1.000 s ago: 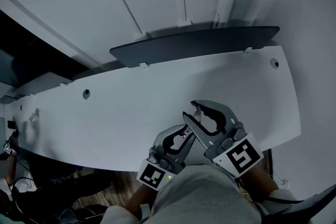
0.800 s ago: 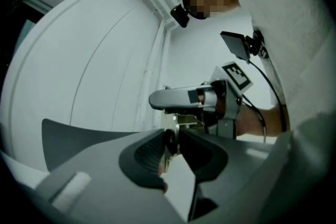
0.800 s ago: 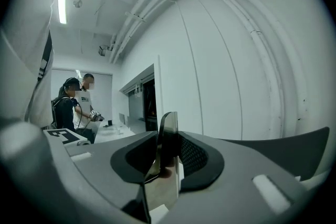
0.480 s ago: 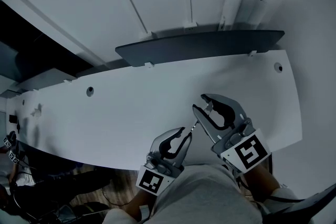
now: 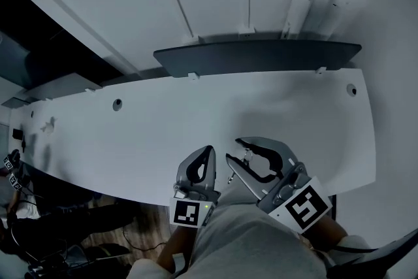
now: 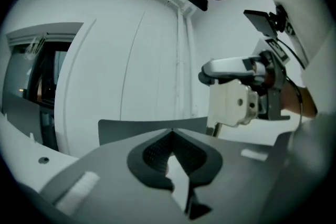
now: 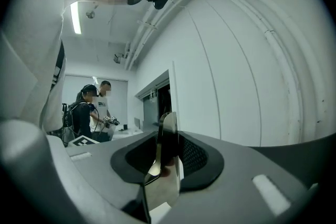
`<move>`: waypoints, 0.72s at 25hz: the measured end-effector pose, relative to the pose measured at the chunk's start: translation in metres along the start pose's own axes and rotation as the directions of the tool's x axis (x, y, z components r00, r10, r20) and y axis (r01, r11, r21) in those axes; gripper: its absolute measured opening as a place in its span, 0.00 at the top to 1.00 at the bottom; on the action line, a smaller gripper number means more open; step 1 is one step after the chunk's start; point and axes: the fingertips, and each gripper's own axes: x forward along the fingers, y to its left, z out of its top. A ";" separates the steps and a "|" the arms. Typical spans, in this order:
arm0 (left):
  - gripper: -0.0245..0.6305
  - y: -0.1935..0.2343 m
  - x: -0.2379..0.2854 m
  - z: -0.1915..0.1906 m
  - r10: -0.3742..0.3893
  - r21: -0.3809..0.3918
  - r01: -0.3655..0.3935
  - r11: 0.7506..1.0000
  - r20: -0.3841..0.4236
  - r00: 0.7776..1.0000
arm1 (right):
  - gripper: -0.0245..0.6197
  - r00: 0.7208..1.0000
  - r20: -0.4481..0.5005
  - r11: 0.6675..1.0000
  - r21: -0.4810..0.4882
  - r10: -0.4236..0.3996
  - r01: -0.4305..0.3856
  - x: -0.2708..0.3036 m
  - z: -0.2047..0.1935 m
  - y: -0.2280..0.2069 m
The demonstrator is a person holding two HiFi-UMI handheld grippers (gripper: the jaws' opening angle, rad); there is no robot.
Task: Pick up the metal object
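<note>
The metal object (image 5: 246,155) is a small shiny piece held between the jaws of my right gripper (image 5: 234,149), low over the front of the white table (image 5: 150,134). The right gripper view shows it edge-on as a bright flat strip (image 7: 164,165) with the right gripper (image 7: 167,157) shut on it. My left gripper (image 5: 208,151) stands just to the left, apart from the object, jaws shut with nothing between them. In the left gripper view the left gripper (image 6: 172,132) is shut, and the metal object (image 6: 231,102) shows as a pale plate with small holes.
A dark panel (image 5: 261,55) runs along the table's far edge against the white wall. Small round holes (image 5: 117,103) sit in the tabletop. Two people (image 7: 89,113) stand at a far desk in the right gripper view. My own lap fills the lower head view.
My left gripper was open with its tips near the metal object; it has shut and drawn away to the left. The right gripper keeps the object and has shifted slightly left.
</note>
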 end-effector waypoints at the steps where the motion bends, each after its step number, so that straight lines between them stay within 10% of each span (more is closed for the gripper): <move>1: 0.96 -0.002 0.003 -0.001 -0.003 -0.023 0.003 1.000 0.005 1.000 | 0.78 1.000 0.004 1.000 0.004 0.002 -0.002 0.000 0.000 0.002; 18: 0.96 -0.021 0.013 0.007 -0.084 -0.029 0.085 0.996 0.035 0.996 | 0.79 0.998 0.000 0.998 -0.005 -0.056 0.056 -0.002 0.001 -0.004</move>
